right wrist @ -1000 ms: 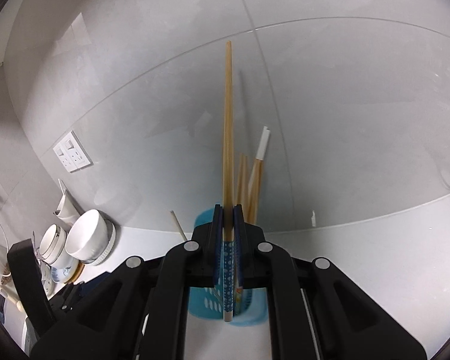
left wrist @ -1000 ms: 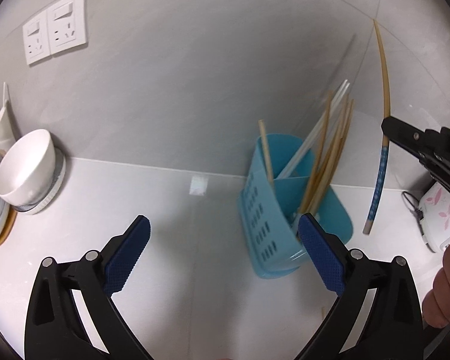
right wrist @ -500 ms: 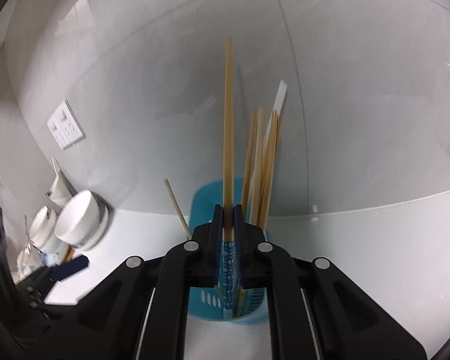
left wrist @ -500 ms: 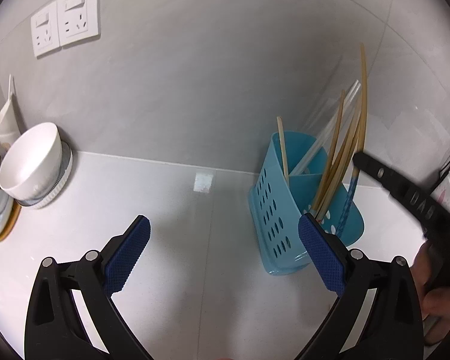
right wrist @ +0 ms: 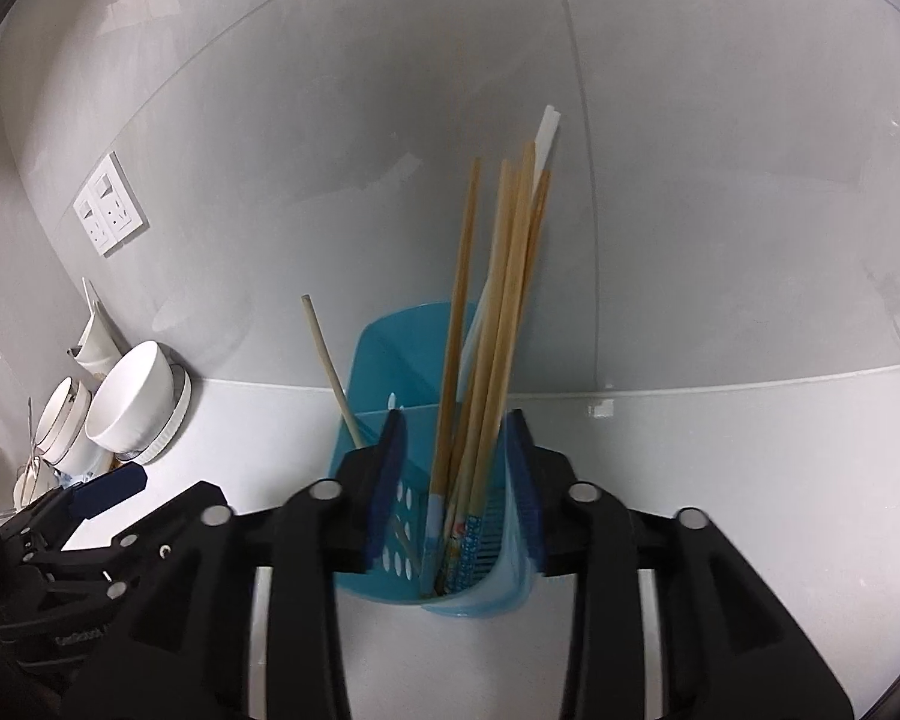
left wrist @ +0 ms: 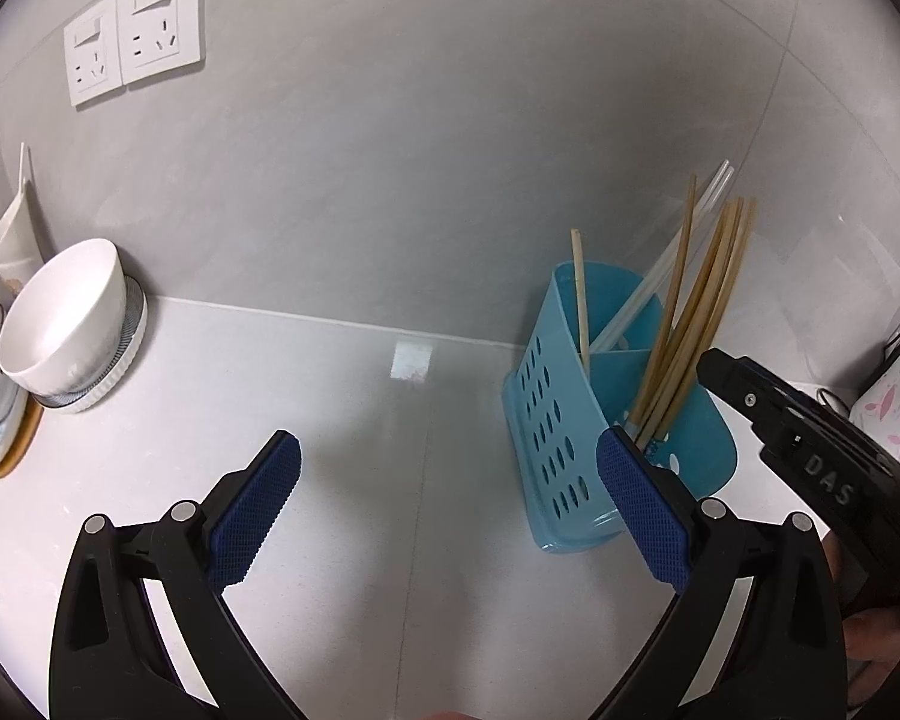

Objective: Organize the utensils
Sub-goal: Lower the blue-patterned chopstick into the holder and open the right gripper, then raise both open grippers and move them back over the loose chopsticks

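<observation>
A blue perforated utensil holder (right wrist: 378, 354) stands on the white counter by the wall, also in the left wrist view as the holder (left wrist: 561, 420). Several wooden chopsticks (right wrist: 498, 300) lean in its right compartment, among them one with a blue patterned tip. A single chopstick (right wrist: 330, 360) leans in the left compartment. My right gripper (right wrist: 455, 450) hangs just over the holder's rim with its jaws opening. The chopsticks stand between the pads, and neither pad presses on them. My left gripper (left wrist: 447, 462) is open and empty, left of the holder.
White bowls (left wrist: 60, 324) are stacked on a ribbed plate at the left by the wall. Two wall sockets (left wrist: 132, 54) sit above them. A pink-patterned object (left wrist: 888, 414) and cables lie at the far right. A person's hand (left wrist: 870, 636) holds the right gripper.
The right gripper came down with the blue-tipped chopstick, set it into the holder and parted its jaws. That chopstick now stands among the others. The left gripper stayed open.
</observation>
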Demonstrator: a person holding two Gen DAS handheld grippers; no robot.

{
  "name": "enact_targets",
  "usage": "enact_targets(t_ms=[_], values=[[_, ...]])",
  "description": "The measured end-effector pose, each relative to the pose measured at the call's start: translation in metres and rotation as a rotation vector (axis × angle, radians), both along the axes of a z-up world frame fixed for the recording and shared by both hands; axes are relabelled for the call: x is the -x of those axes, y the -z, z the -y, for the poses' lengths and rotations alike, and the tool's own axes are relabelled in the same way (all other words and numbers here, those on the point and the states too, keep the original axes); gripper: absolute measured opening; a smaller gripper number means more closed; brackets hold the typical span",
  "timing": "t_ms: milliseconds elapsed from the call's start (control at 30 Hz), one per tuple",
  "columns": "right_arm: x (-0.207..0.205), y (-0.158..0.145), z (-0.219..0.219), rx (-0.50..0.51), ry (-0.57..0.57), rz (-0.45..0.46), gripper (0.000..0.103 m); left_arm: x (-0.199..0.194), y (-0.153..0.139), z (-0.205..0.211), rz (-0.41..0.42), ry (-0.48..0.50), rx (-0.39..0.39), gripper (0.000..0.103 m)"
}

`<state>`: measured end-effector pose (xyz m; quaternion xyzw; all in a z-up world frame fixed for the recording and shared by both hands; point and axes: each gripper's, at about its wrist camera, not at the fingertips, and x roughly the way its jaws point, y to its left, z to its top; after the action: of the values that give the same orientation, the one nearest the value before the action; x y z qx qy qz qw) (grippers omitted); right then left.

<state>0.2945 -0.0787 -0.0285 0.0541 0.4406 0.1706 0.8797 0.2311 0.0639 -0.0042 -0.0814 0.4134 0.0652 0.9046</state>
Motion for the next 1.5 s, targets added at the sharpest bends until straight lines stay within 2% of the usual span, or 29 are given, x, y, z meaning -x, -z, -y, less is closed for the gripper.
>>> enact_targets(t_ms=[33,200,367,533,1133,1333,1500], values=[[0.002,-0.002,0.002,0.008,0.007,0.006,0.043,0.0,0.0,0.001,0.001,0.004,-0.008,0.097],[0.008,-0.011,0.008,0.047,0.016,0.022,0.071,0.002,-0.002,0.003,0.002,0.002,-0.001,0.097],[0.011,-0.014,0.017,0.062,0.002,-0.011,0.081,0.006,0.0,0.011,-0.02,0.016,-0.001,0.097],[0.021,-0.019,0.03,0.107,0.017,0.003,0.091,0.013,-0.001,0.021,-0.039,0.029,-0.016,0.097],[0.071,-0.027,0.102,0.154,0.111,-0.028,0.092,0.052,0.005,0.072,-0.12,0.087,0.033,0.097],[0.092,-0.015,0.139,0.197,0.167,-0.078,0.092,0.064,0.021,0.101,-0.167,0.109,0.032,0.097],[0.114,0.004,0.169,0.258,0.203,-0.142,0.092,0.073,0.05,0.125,-0.244,0.131,0.026,0.097]])
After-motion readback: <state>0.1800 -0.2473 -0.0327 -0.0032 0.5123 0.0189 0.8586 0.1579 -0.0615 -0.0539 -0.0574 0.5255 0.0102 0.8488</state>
